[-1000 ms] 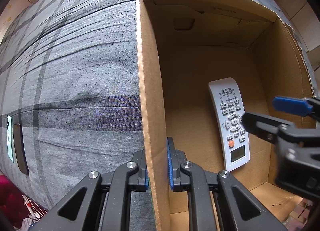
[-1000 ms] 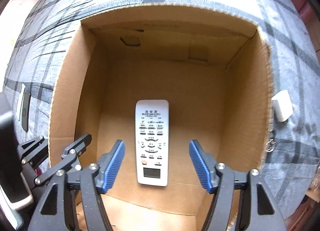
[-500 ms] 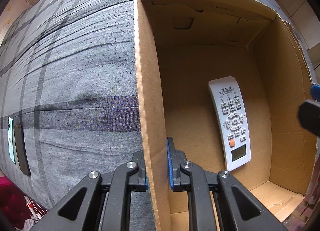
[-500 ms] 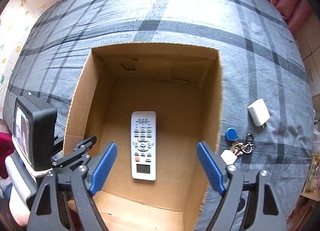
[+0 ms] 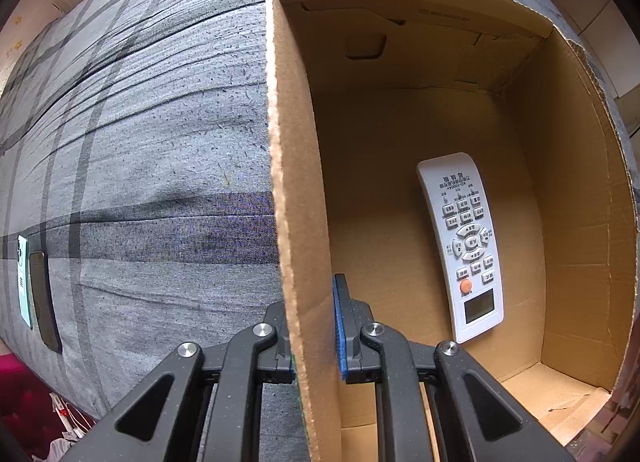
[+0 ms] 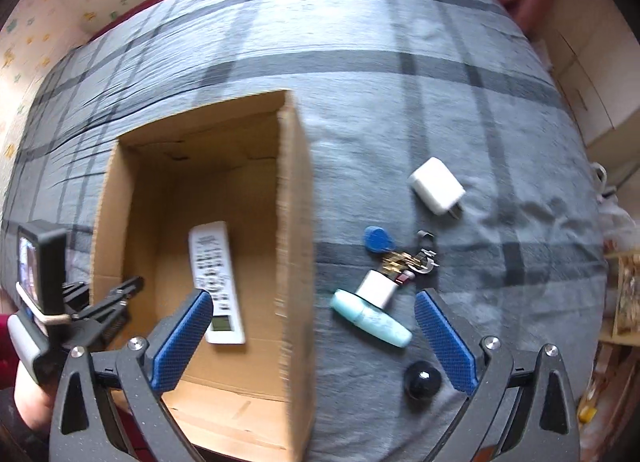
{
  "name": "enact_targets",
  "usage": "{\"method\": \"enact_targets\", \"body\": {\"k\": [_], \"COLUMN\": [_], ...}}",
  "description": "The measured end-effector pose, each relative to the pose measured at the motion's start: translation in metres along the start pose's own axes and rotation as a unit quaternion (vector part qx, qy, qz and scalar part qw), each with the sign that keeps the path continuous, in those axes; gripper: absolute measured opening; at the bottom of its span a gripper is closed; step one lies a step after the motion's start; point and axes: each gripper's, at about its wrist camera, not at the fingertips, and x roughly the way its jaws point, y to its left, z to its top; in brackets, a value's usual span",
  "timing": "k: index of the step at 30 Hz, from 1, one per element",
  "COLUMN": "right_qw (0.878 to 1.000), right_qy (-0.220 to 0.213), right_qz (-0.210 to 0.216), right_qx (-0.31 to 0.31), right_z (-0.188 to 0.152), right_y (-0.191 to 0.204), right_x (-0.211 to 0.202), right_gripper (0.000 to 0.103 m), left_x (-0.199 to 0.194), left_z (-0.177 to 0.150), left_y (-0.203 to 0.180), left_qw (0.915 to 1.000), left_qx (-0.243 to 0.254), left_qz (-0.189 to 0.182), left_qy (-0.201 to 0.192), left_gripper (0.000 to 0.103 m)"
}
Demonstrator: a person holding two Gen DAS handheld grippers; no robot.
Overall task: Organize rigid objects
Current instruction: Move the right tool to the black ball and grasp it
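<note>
A brown cardboard box (image 5: 296,182) stands open on a grey plaid bedspread. My left gripper (image 5: 316,326) is shut on the box's left wall, one pad on each side. A white remote (image 5: 464,246) lies flat on the box floor. In the right wrist view my right gripper (image 6: 310,296) hangs high above the box's right wall (image 6: 296,222), its jaws opening wide and holding nothing. The remote (image 6: 216,282) shows below its left finger. To the right of the box lie a teal tube (image 6: 370,318), a black ball (image 6: 422,379), a key bunch (image 6: 408,260) and a white charger (image 6: 437,185).
A teal phone (image 5: 24,282) and a dark one (image 5: 44,302) lie near the bed's left edge. A blue fob (image 6: 378,239) and a small white block (image 6: 376,287) sit by the keys. A person's hand holds the left gripper (image 6: 128,290). Pink curtain and cupboards lie beyond the bed's right side.
My right gripper has risen out of the box and shifted right, its jaws spreading wider. It has left the left wrist view. The left gripper and the remote have not moved.
</note>
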Motion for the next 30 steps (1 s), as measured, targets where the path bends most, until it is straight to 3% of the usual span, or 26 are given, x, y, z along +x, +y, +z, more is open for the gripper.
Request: {"method": "enact_targets", "body": {"k": [14,30], "right_qw": [0.996,0.984], "right_qy": [0.032,0.1], "right_qz": [-0.049,-0.053], "right_qx": [0.071,0.137], "right_z": [-0.036,-0.087], "right_y": [-0.072,-0.112], "right_x": [0.025,0.082], "right_gripper": [0.103,0.103], "left_x": [-0.001,-0.003], "left_z": [0.0,0.001], "left_y": [0.009,0.013], "left_qw": [0.9999,0.9998], "left_qx": [0.002,0.007], "left_qz": [-0.012,-0.018], "left_qy": [0.0,-0.003], "left_gripper": [0.014,0.014]}}
